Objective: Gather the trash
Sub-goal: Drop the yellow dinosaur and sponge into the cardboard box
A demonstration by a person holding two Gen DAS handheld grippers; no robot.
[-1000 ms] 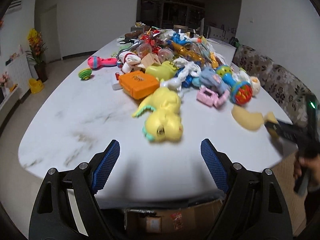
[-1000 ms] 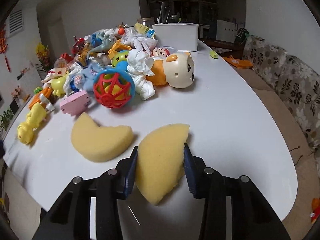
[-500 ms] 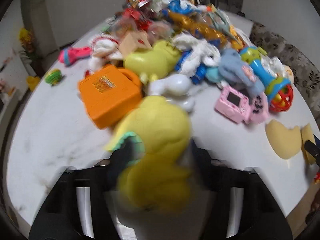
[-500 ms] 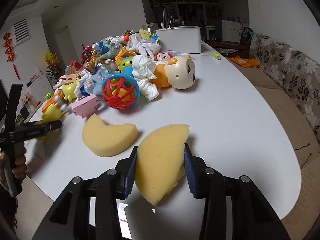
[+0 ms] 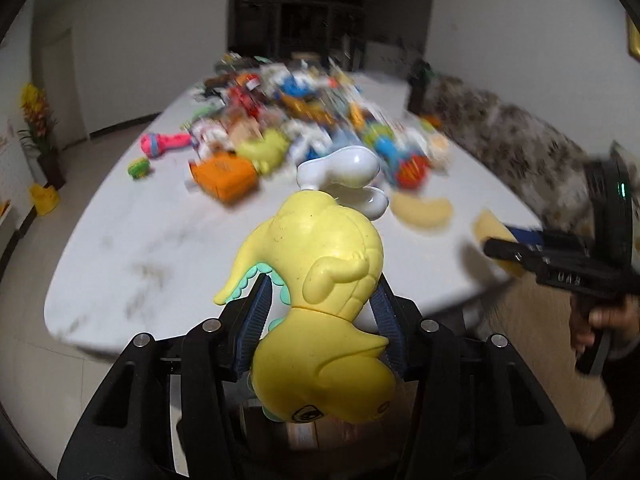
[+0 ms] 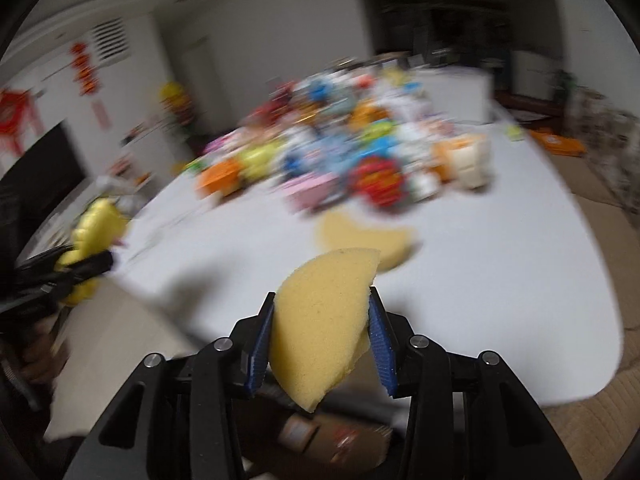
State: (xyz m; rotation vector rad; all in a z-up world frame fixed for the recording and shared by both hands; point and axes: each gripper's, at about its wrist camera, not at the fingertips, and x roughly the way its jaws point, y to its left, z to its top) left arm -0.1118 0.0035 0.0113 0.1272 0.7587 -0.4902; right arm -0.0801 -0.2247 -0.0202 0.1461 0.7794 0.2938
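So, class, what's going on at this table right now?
A person works two handheld grippers. The left gripper has its jaws shut on a yellow toy dinosaur, lifted off the white table. The right gripper clamps a yellow sponge piece. A second sponge piece lies beside the toy pile.

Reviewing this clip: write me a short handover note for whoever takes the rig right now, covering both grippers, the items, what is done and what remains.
Left gripper: shut on the yellow toy dinosaur, lifted clear of the white table.
Right gripper: shut on a half-round yellow sponge piece, also off the table.
Still on the table: the other sponge piece, the orange box and the blurred toy pile.
Done: two items picked up. Left: drop both, probably into the cardboard box below the table edge, then return for the rest.
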